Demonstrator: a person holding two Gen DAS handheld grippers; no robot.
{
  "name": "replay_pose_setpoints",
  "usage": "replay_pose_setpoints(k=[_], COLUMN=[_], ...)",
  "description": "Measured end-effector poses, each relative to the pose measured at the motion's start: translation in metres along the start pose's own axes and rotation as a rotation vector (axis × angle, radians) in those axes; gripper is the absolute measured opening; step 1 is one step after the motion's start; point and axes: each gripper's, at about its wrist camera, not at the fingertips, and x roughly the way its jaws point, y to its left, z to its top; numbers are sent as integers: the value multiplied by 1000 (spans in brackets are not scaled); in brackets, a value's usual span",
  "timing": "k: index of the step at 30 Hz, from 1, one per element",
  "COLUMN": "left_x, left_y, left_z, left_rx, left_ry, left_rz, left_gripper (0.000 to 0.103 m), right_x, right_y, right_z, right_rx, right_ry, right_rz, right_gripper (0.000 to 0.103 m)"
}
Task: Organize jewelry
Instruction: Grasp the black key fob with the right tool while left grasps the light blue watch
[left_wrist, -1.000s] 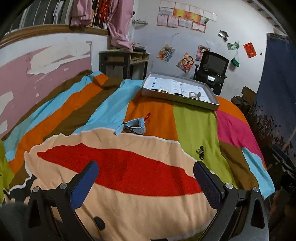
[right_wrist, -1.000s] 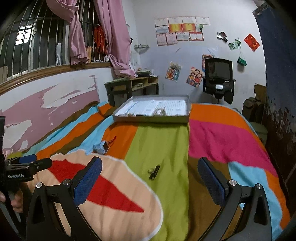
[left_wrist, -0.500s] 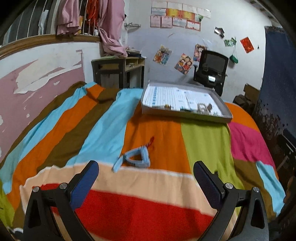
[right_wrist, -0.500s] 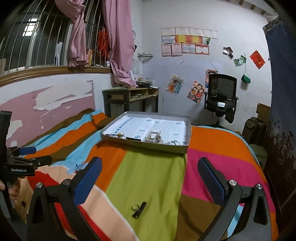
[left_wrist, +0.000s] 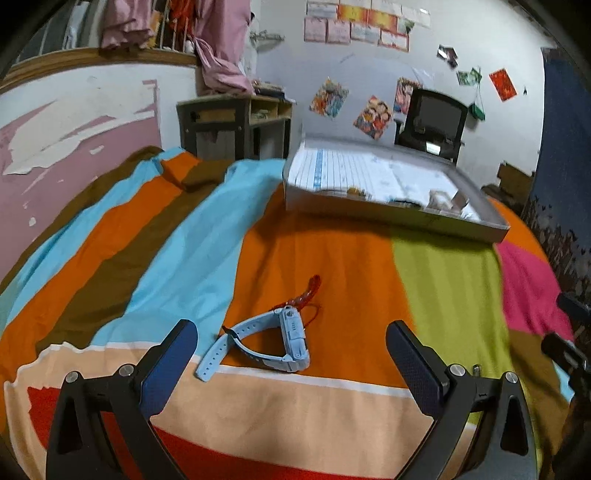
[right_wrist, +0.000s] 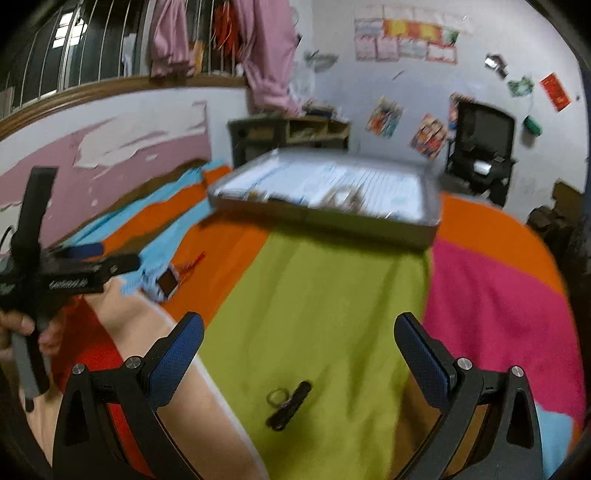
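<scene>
A lived-in bedroom: striped bedspread (left_wrist: 332, 258) across the middle, posters (left_wrist: 373, 118) upper right, curtain (right_wrist: 269, 55) at top.

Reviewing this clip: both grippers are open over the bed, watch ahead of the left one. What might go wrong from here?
1. The watch lies tilted with a loose strap on soft bedding; the left gripper may pinch only the strap and let it swing.
2. A red cord lies touching the watch and might snag or drag along.
3. The ring and dark clip touch, so the right gripper may nudge one while grabbing the other.
</scene>
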Motion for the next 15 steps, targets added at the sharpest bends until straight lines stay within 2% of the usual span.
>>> replay_pose_setpoints(k=[2,4,5,9,15], left_x=[10,17,20,37,57], left_y=[-2,-5,-7,-8,-6], left_z=[-1,-2,-3,-11,-14], left_rx=[8,31,50,88,80], left_ry=[5,3,5,54,121], left_rz=[-7,-6,-6,-19,-85], left_gripper=[103,100,97,77,50], right_x=[12,26,30,43,60], right_y=[7,15,17,20,12], right_z=[-9,-18,-21,-30,-41], right_rx=[-30,-58,-65,-82,-53], right_ry=[37,89,110,182,262], right_rz=[8,37,48,65,61], right_gripper=[96,86,77,57,36])
